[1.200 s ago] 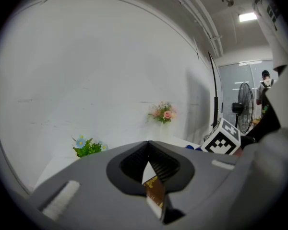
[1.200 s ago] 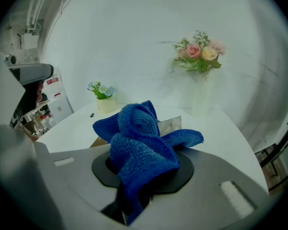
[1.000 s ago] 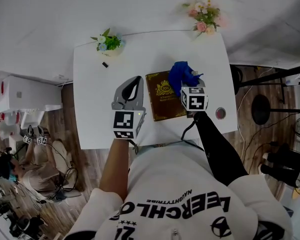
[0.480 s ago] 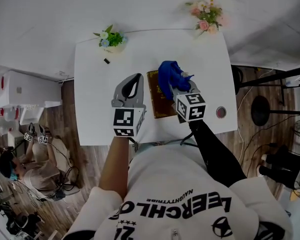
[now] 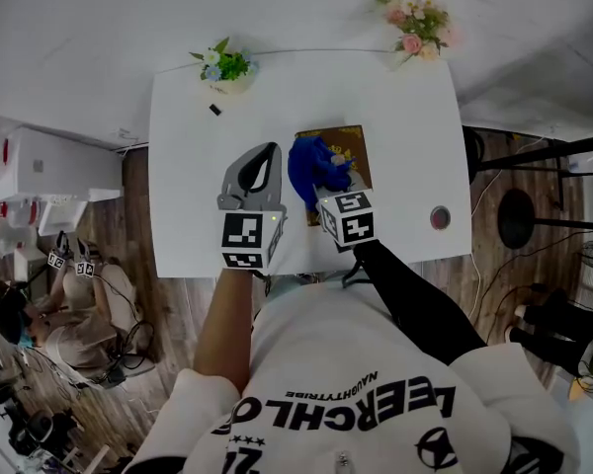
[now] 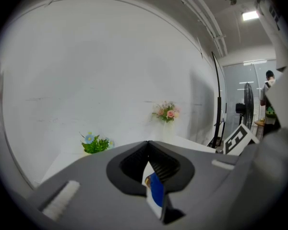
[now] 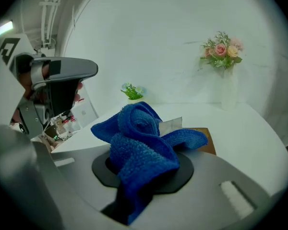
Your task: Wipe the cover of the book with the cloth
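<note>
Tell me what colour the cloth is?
The cloth is bright blue, clearest in the right gripper view.

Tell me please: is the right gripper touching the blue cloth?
Touching. The right gripper view shows the blue cloth bunched between the jaws of the right gripper, which are closed on it.

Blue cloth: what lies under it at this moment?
The brown book, lying on the white table. Only its right strip shows. The blue cloth, pinched in the right claw, hides the rest, so whether it presses on the cover cannot be seen.
</note>
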`<action>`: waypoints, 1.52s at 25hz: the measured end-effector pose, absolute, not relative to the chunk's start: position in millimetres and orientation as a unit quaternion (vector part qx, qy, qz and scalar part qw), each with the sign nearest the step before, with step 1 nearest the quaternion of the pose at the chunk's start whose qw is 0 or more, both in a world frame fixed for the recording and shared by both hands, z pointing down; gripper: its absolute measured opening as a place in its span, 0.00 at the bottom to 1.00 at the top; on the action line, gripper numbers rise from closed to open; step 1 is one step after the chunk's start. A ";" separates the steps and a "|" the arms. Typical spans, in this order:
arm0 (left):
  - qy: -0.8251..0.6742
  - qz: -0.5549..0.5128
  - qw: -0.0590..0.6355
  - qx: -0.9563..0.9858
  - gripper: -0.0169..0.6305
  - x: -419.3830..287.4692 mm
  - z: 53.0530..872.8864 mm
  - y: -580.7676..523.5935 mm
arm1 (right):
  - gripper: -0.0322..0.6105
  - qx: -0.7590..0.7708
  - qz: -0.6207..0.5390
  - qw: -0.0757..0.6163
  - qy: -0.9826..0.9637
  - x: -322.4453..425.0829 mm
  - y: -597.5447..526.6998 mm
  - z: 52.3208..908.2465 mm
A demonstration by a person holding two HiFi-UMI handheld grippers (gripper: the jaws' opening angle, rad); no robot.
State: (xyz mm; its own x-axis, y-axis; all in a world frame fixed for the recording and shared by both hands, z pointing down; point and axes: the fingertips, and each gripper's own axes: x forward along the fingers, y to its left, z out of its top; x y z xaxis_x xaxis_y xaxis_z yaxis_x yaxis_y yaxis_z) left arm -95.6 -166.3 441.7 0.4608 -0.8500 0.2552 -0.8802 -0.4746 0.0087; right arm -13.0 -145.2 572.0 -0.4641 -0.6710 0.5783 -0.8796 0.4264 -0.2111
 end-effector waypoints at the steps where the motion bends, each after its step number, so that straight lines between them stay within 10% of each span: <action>1: -0.507 0.107 0.068 0.853 0.12 -94.7 440.8 -166.0 | 0.19 0.481 0.248 0.212 -0.814 -7.8 -146.2 573.2; 23: -0.478 0.103 0.064 0.870 0.12 -78.2 439.0 -162.8 | 0.19 0.645 0.245 0.216 -0.691 154.8 -143.8 576.7; 38: -0.476 0.104 0.057 0.871 0.12 -85.7 437.2 -141.8 | 0.19 0.501 0.247 0.116 -0.821 19.7 -106.1 522.8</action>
